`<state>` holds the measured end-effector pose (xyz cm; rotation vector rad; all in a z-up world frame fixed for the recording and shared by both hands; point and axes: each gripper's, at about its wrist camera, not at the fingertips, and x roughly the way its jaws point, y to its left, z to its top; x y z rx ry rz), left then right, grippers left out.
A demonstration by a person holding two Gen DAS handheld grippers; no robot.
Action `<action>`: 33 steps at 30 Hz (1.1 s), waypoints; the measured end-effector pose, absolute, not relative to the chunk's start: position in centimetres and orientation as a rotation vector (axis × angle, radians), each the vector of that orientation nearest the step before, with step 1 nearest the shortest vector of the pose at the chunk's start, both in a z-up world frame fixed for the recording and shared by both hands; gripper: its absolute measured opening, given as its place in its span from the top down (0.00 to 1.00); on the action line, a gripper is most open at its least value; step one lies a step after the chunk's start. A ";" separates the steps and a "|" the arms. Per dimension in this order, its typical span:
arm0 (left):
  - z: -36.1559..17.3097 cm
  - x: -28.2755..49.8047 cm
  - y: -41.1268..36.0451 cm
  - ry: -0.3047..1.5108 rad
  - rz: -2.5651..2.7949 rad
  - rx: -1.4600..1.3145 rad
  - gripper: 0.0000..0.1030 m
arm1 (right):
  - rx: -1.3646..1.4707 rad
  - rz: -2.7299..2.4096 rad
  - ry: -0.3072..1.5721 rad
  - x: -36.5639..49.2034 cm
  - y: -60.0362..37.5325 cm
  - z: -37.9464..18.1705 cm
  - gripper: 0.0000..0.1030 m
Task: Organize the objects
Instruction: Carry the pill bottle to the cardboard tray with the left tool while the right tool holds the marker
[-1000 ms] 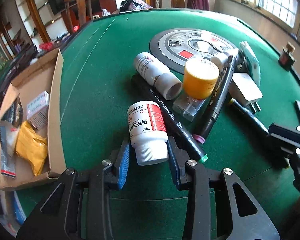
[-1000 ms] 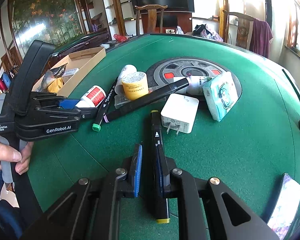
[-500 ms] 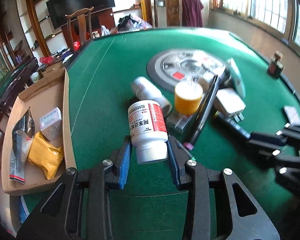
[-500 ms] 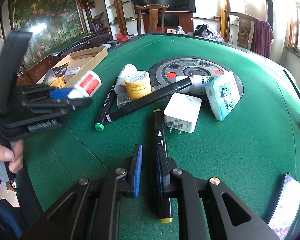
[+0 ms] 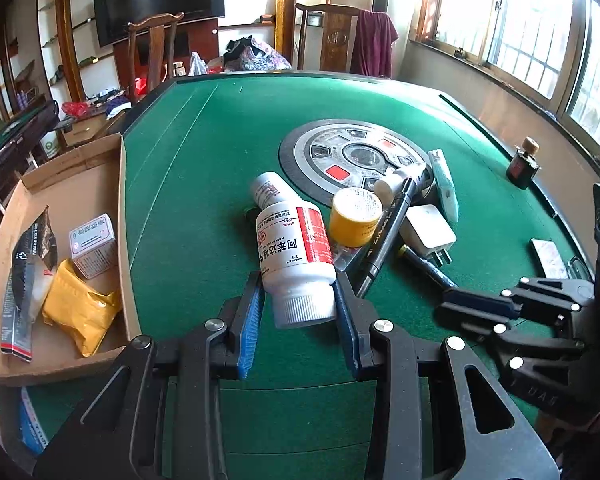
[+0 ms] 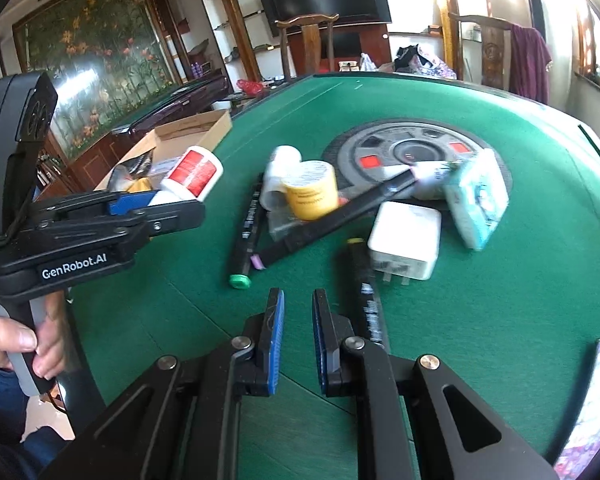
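Observation:
My left gripper [image 5: 298,300] is shut on a white pill bottle with a red label [image 5: 296,256] and holds it above the green table [image 5: 204,184]; the bottle also shows in the right wrist view [image 6: 192,174]. My right gripper [image 6: 298,300] is slightly open and empty, just left of a black marker with a yellow end [image 6: 366,292] lying on the felt. A cardboard box [image 5: 80,168] at the table's left edge holds a yellow pouch [image 5: 80,312], a small white carton [image 5: 92,244] and a dark sachet [image 5: 28,264].
A pile sits mid-table: a second white bottle [image 5: 266,192], a yellow-capped jar [image 5: 354,216], black markers [image 5: 388,236], a white charger [image 5: 428,232], a tissue pack [image 5: 444,184]. A round grey console [image 5: 352,156] lies behind. A small dark bottle [image 5: 522,164] stands far right.
My left gripper has lifted the pill bottle off the table and drawn back. My right gripper has let go of the black marker and shifted left of it.

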<state>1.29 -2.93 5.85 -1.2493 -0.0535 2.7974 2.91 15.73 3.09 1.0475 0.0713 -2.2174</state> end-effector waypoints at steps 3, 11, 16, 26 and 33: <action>6.0 1.6 -3.6 -0.065 2.804 -1.239 0.67 | 1.036 -2.209 0.075 3.2 14.3 3.3 0.88; 6.2 1.5 -5.2 -0.118 2.815 -1.221 0.67 | 1.052 -2.182 0.071 3.2 12.2 3.1 0.88; 6.2 1.5 -5.7 -0.139 2.816 -1.207 0.67 | 1.062 -2.179 0.066 2.9 11.7 3.1 0.88; 6.8 1.6 -7.8 -0.193 2.836 -1.175 0.67 | 1.071 -2.160 0.060 2.5 10.0 3.4 0.88; 7.6 2.0 -10.3 -0.251 2.872 -1.140 0.67 | 1.064 -2.134 0.065 2.4 7.7 4.2 0.88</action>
